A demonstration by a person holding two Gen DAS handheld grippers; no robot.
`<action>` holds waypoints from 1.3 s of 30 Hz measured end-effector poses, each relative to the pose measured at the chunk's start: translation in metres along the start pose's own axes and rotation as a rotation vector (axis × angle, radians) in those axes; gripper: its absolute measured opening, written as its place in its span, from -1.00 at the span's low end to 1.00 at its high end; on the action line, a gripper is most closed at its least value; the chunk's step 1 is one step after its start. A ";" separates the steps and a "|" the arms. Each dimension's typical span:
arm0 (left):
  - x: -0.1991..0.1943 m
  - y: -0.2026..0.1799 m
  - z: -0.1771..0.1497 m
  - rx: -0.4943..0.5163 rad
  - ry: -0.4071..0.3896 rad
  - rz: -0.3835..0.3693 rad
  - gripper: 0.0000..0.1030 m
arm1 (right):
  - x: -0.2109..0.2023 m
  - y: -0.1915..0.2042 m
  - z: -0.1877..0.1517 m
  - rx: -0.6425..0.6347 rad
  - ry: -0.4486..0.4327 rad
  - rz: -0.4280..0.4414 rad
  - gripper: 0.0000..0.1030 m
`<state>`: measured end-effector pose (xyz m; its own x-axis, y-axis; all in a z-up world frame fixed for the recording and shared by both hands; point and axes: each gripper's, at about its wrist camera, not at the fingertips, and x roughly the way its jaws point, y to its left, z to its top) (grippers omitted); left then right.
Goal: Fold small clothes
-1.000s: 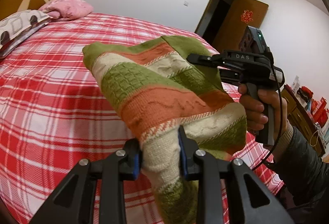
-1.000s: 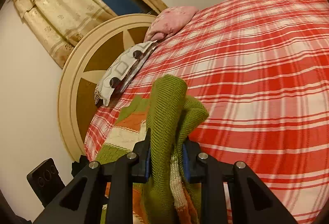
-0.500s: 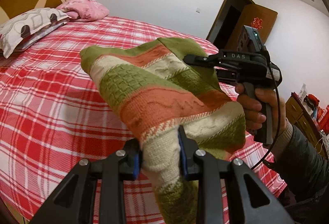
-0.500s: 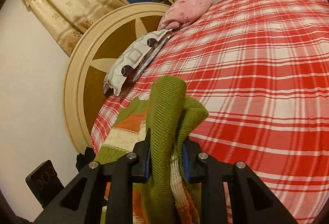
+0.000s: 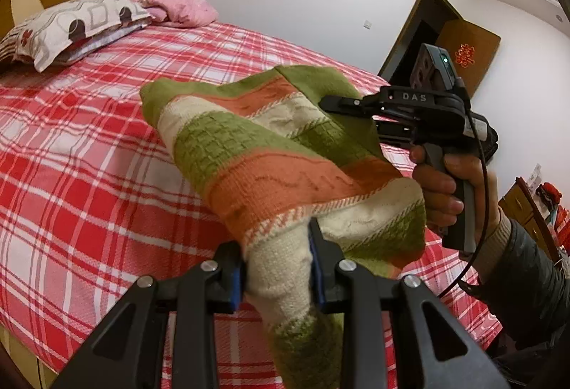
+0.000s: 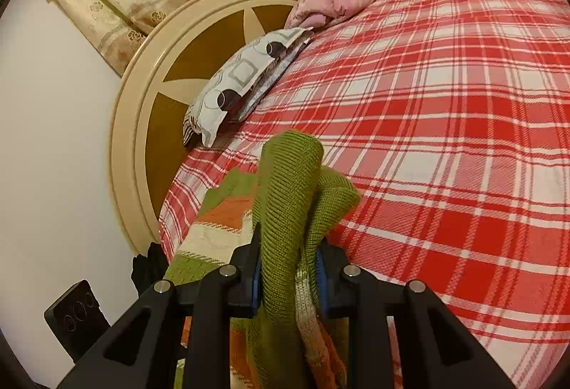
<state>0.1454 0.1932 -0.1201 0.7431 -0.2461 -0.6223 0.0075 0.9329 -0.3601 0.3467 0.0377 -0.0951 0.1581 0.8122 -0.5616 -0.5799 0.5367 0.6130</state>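
Hanging between both tongs, left tongs (image 5: 278, 267) and right tongs (image 6: 286, 269) each clamped on it, striped knit (image 5: 270, 153).

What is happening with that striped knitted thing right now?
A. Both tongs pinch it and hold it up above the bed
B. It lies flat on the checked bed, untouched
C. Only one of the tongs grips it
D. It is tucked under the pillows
A: the left tongs pinch the cream part of the striped sweater, the right tongs pinch its green edge, and it hangs between them above the checked bed.
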 end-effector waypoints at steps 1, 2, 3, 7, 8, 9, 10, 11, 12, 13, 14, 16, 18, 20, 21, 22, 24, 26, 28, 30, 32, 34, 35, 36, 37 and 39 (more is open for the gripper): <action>0.001 0.002 -0.001 -0.003 0.002 0.001 -0.41 | 0.003 -0.001 -0.001 0.003 0.005 0.000 -0.53; 0.002 0.004 -0.002 -0.007 0.006 0.003 -0.41 | 0.007 -0.003 -0.002 0.008 0.011 0.000 -0.53; 0.003 0.005 -0.002 -0.009 0.008 0.004 -0.41 | 0.010 -0.004 -0.002 0.011 0.017 -0.001 -0.53; 0.006 0.013 -0.006 -0.022 0.017 0.013 -0.41 | 0.025 -0.009 -0.004 0.021 0.040 -0.007 -0.53; 0.007 0.015 -0.007 -0.028 0.021 0.016 -0.41 | 0.030 -0.010 -0.005 0.025 0.047 -0.009 -0.53; 0.008 0.017 -0.008 -0.029 0.024 0.018 -0.41 | 0.033 -0.012 -0.005 0.026 0.053 -0.011 -0.53; 0.010 0.018 -0.010 -0.030 0.030 0.022 -0.41 | 0.036 -0.013 -0.005 0.028 0.058 -0.014 -0.53; 0.012 0.019 -0.012 -0.029 0.037 0.028 -0.41 | 0.040 -0.015 -0.006 0.033 0.065 -0.019 -0.53; 0.014 0.020 -0.014 -0.027 0.043 0.031 -0.41 | 0.043 -0.017 -0.007 0.036 0.069 -0.025 -0.53; 0.016 0.021 -0.016 -0.028 0.049 0.033 -0.41 | 0.046 -0.020 -0.008 0.038 0.074 -0.034 -0.53; 0.018 0.023 -0.018 -0.031 0.056 0.035 -0.41 | 0.049 -0.024 -0.010 0.044 0.079 -0.042 -0.53; 0.020 0.025 -0.021 -0.026 0.059 0.041 -0.41 | 0.052 -0.029 -0.013 0.055 0.083 -0.055 -0.53; 0.021 0.026 -0.023 -0.021 0.059 0.039 -0.40 | 0.056 -0.036 -0.016 0.067 0.088 -0.068 -0.53; 0.023 0.029 -0.025 -0.018 0.062 0.041 -0.37 | 0.058 -0.039 -0.016 0.067 0.094 -0.083 -0.52; 0.025 0.031 -0.026 -0.021 0.068 0.041 -0.34 | 0.059 -0.039 -0.017 0.057 0.098 -0.093 -0.52; 0.026 0.032 -0.028 -0.024 0.074 0.041 -0.29 | 0.059 -0.038 -0.017 0.056 0.098 -0.096 -0.49; 0.026 0.033 -0.031 -0.030 0.077 0.044 -0.19 | 0.056 -0.039 -0.018 0.067 0.089 -0.094 -0.45; 0.026 0.032 -0.033 -0.026 0.078 0.050 -0.15 | 0.050 -0.037 -0.018 0.068 0.078 -0.094 -0.40; 0.025 0.031 -0.032 -0.020 0.075 0.058 -0.15 | 0.039 -0.034 -0.020 0.074 0.076 -0.091 -0.29; 0.023 0.029 -0.032 -0.017 0.073 0.062 -0.07 | 0.019 -0.028 -0.026 0.057 0.054 -0.074 -0.28; 0.020 0.028 -0.030 -0.018 0.059 0.065 0.04 | -0.003 -0.017 -0.037 0.014 0.032 -0.032 -0.28; 0.018 0.027 -0.027 -0.017 0.049 0.070 0.07 | -0.021 -0.007 -0.053 -0.012 0.040 0.019 -0.28; 0.018 0.026 -0.026 -0.013 0.048 0.073 0.10 | -0.026 -0.003 -0.062 -0.026 0.061 0.050 -0.28; 0.018 0.026 -0.026 -0.012 0.047 0.078 0.17 | -0.029 0.002 -0.074 -0.042 0.089 0.074 -0.28; 0.017 0.025 -0.025 -0.009 0.043 0.085 0.23 | -0.027 0.006 -0.088 -0.066 0.129 0.061 -0.28; 0.016 0.022 -0.026 0.008 0.040 0.109 0.34 | -0.018 0.010 -0.112 -0.110 0.208 -0.030 -0.29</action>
<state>0.1405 0.2033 -0.1561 0.7127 -0.1530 -0.6846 -0.0669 0.9567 -0.2834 0.2487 0.0027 -0.1405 0.0147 0.7254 -0.6882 -0.6631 0.5222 0.5363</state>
